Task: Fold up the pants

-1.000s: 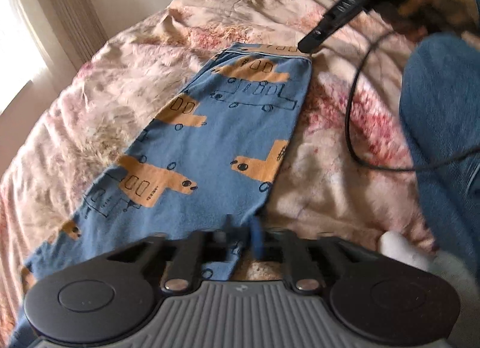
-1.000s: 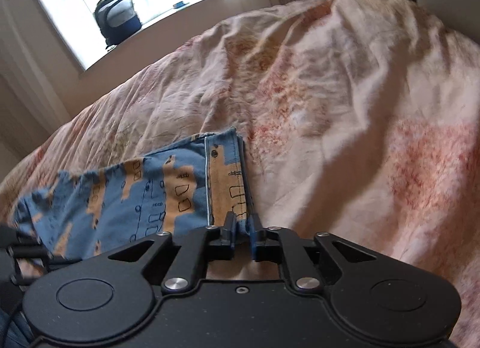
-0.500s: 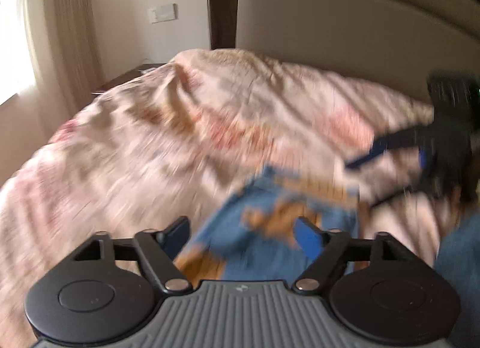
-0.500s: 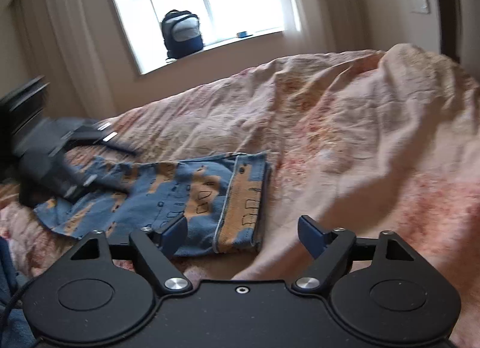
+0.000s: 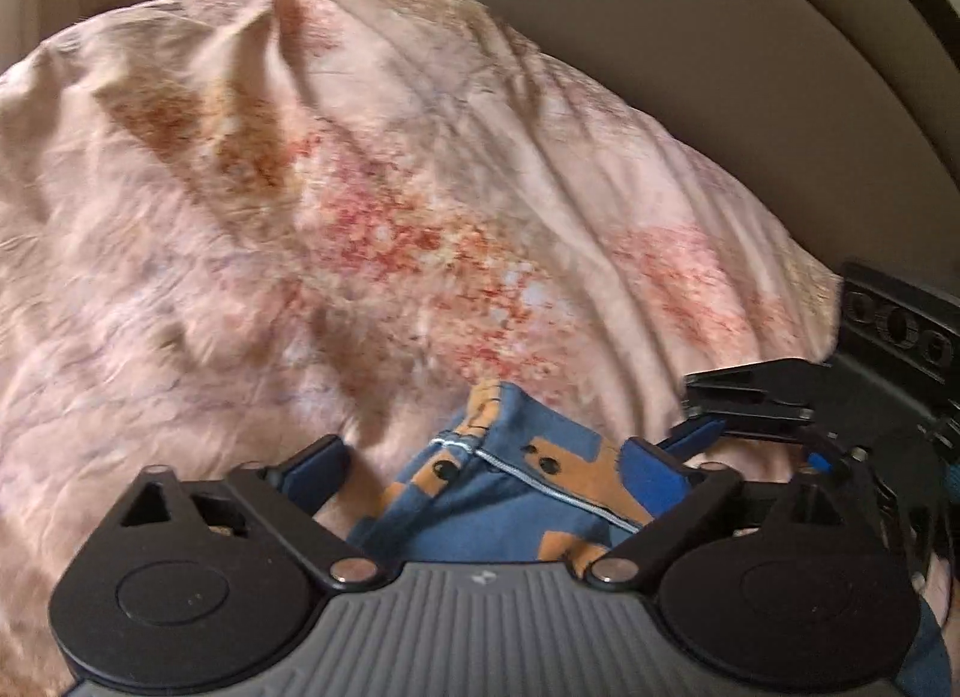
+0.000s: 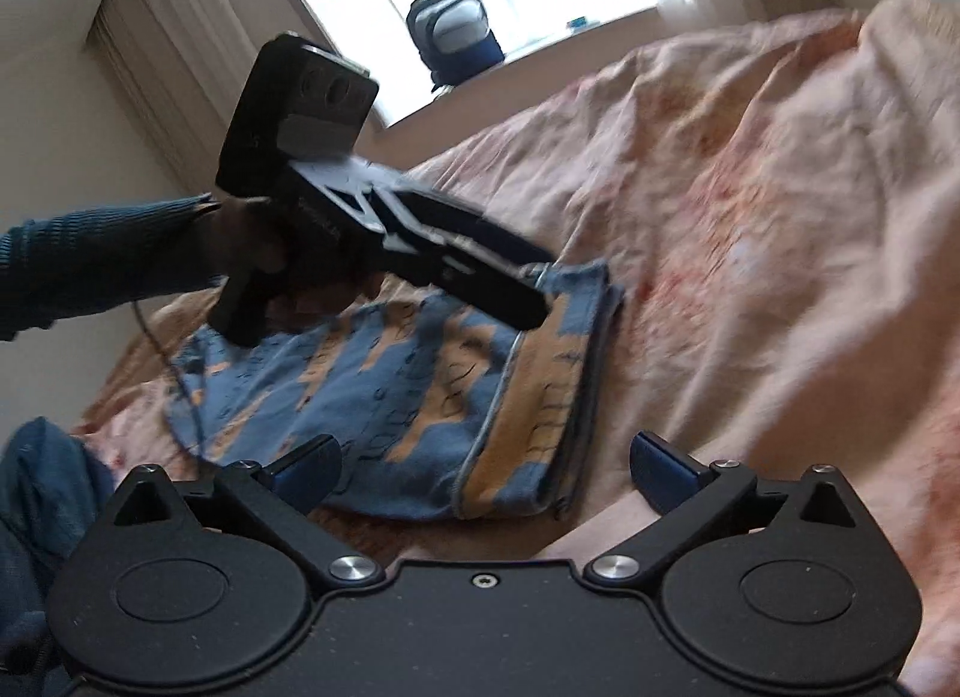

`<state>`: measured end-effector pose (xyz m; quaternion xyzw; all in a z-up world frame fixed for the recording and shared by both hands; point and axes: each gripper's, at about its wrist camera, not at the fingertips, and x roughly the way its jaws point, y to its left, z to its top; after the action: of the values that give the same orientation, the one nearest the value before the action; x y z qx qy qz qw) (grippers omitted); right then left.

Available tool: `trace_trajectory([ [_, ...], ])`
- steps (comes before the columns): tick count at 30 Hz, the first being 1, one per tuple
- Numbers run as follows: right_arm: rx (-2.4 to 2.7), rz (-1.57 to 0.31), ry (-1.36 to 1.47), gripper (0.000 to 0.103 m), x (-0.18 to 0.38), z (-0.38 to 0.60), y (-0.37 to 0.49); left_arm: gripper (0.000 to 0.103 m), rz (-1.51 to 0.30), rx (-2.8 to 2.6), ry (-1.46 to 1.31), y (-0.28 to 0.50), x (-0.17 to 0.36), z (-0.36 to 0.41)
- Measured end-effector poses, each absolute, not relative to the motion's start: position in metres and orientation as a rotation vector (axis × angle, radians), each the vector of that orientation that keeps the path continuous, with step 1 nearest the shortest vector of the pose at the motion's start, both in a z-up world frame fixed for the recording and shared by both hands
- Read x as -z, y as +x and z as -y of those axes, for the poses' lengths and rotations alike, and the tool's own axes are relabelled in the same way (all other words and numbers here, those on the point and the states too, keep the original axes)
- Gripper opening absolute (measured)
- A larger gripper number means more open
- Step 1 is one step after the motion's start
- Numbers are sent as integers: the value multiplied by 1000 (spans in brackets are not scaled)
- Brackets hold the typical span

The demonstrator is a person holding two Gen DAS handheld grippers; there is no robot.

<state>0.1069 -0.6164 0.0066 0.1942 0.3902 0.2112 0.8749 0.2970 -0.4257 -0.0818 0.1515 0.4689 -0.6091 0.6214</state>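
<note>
The blue pants with orange vehicle prints lie folded on the bed, a stitched hem band on top at the right end. My right gripper hovers just before that end, its jaws opening, the cloth lying below the gap and the pads off it. My left gripper hangs over the far corner of the pants, jaws opening wide, the cloth under the gap and untouched. Each gripper shows in the other's view: the left gripper in a person's hand, the right gripper at the right edge.
A pink flowered bedspread covers the bed, rumpled into ridges. A padded headboard stands behind it. A backpack sits on the window sill. A blue sleeve, a thin cable and a denim-clad leg are at the left.
Both grippers were shut on the pants and have opened and let go. The left gripper swept along the bed toward the right gripper's end. The pants now lie folded shorter.
</note>
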Motion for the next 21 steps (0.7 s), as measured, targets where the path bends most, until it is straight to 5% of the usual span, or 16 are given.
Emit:
trace_trajectory([
  [4,-436,-823,534,95,-3,626,107,63,-1166,1395,334,307,85,424],
  [8,-367,-831,610,61,0,634,102,46,-1197,1371,349,307,85,425],
  [12,-311,-844,647,37,3,641,95,19,-1201,1333,359,302,82,424],
  [16,-277,-825,605,24,-2,631,88,7,-1112,1285,434,284,72,422],
  [21,-220,-763,429,15,-18,609,75,6,-998,1214,476,260,52,423],
])
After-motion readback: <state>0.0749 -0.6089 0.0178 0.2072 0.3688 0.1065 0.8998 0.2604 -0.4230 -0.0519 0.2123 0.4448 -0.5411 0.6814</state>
